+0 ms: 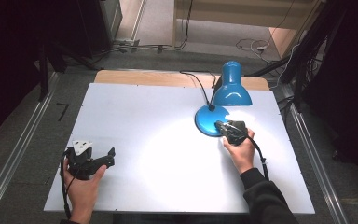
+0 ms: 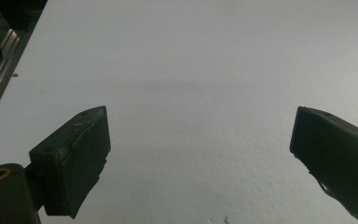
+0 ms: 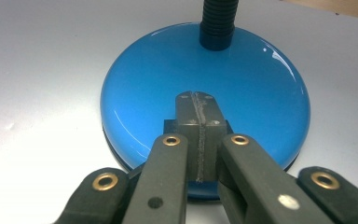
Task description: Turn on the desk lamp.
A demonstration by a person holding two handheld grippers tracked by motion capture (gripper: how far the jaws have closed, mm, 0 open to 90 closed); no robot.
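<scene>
Right gripper (image 3: 196,109) fingers clenched over blue lamp base (image 3: 144,93); left gripper (image 2: 200,154) released, shade (image 1: 231,88) facing down.

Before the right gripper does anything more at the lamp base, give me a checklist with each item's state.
1. Right gripper jaws closed together: ok, pads meet with nothing between them.
2. Its tip is over the blue lamp base: ok; actual contact cannot tell.
3. Any switch or button under the tip: cannot tell, covered by the jaws.
4. Lamp lit: ok, a bright pool lies on the table under the shade.
5. Left gripper open, holding nothing and well away from the lamp: ok.
6. Lamp cord clear of both grippers: ok, it trails off the far edge.
</scene>
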